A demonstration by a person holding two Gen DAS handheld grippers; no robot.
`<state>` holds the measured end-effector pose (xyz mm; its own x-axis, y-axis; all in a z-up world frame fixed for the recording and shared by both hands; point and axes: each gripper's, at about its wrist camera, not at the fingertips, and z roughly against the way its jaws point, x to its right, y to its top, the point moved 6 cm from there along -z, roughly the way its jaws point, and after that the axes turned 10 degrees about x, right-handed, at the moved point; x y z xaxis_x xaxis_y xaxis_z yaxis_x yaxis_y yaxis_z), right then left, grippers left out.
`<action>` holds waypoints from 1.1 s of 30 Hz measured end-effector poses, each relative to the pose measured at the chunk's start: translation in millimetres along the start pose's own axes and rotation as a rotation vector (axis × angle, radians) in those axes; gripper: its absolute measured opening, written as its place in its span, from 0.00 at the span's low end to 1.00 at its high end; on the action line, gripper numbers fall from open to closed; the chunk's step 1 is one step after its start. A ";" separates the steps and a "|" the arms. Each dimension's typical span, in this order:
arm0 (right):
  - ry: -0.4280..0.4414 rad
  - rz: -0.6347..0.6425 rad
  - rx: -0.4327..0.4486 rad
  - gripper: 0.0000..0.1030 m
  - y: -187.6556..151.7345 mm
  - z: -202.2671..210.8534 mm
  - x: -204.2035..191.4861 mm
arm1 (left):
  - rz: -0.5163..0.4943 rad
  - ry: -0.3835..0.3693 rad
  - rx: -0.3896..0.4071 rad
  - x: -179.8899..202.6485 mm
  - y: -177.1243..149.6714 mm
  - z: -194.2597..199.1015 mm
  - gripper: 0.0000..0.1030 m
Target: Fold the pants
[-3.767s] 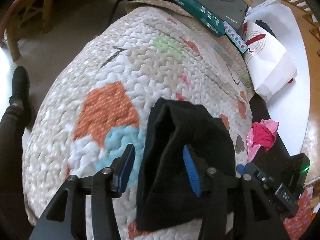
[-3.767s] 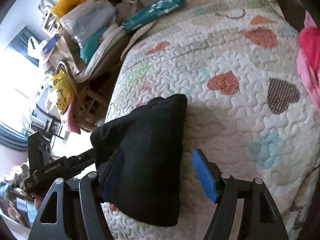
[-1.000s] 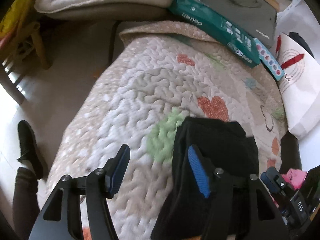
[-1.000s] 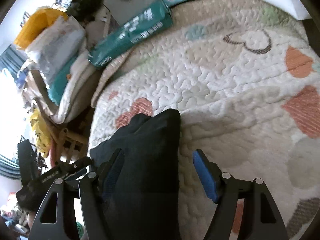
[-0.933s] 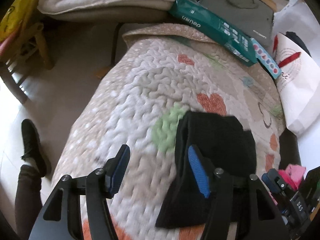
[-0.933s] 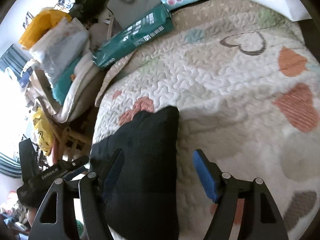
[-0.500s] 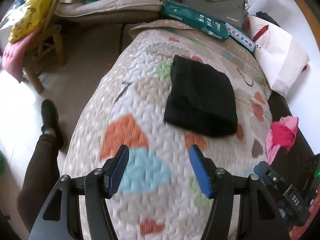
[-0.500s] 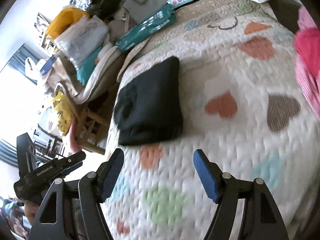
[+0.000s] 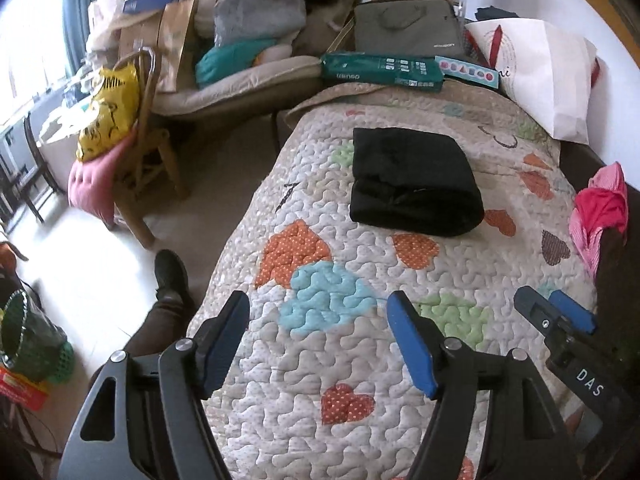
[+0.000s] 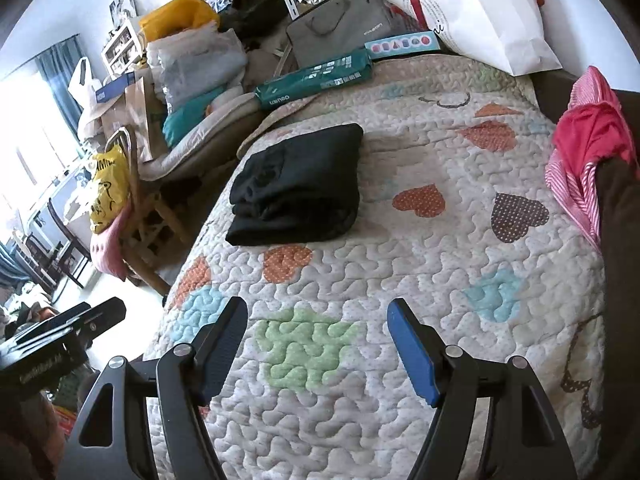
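The black pants [image 9: 412,182] lie folded into a compact rectangle on the far part of the heart-patterned quilt [image 9: 360,320]; they also show in the right wrist view [image 10: 298,186]. My left gripper [image 9: 318,320] is open and empty, held above the near part of the quilt, well back from the pants. My right gripper [image 10: 316,326] is open and empty too, also well short of the pants. The right gripper's tip shows at the right edge of the left wrist view [image 9: 560,320].
A pink and red garment [image 9: 600,208] lies on the dark sofa edge at right. A green box [image 9: 380,70], a grey bag [image 9: 404,28] and a white paper bag [image 9: 536,72] crowd the far end. A cluttered wooden chair [image 9: 136,152] stands left of the bed.
Both grippers let go of the folded pants, left them on the far quilt, and pulled back toward the near end of the bed.
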<state>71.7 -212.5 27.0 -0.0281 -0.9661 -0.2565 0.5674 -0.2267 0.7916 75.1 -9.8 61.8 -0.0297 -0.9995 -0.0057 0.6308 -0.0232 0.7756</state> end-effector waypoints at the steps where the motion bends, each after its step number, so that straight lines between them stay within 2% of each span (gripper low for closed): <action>1: -0.003 0.005 0.001 0.75 -0.3 0.0 -0.1 | -0.009 0.001 0.001 1.7 -0.5 -0.2 0.69; 15: -0.023 0.046 -0.020 0.75 -10.7 -8.3 -8.4 | -0.016 -0.046 -0.041 14.8 -14.7 -15.8 0.69; 23: -0.046 0.024 -0.045 0.75 -16.1 -15.1 -2.9 | 0.005 -0.125 -0.048 20.4 -20.4 -23.2 0.69; 33: -0.063 0.026 -0.061 0.76 -20.7 -20.8 -2.3 | 0.017 -0.140 -0.064 20.8 -24.1 -30.0 0.69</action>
<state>77.2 -202.9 -0.3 -0.0631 -0.9778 -0.1998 0.6176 -0.1956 0.7618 82.6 -30.6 24.0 -0.1237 -0.9874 0.0988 0.6798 -0.0118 0.7333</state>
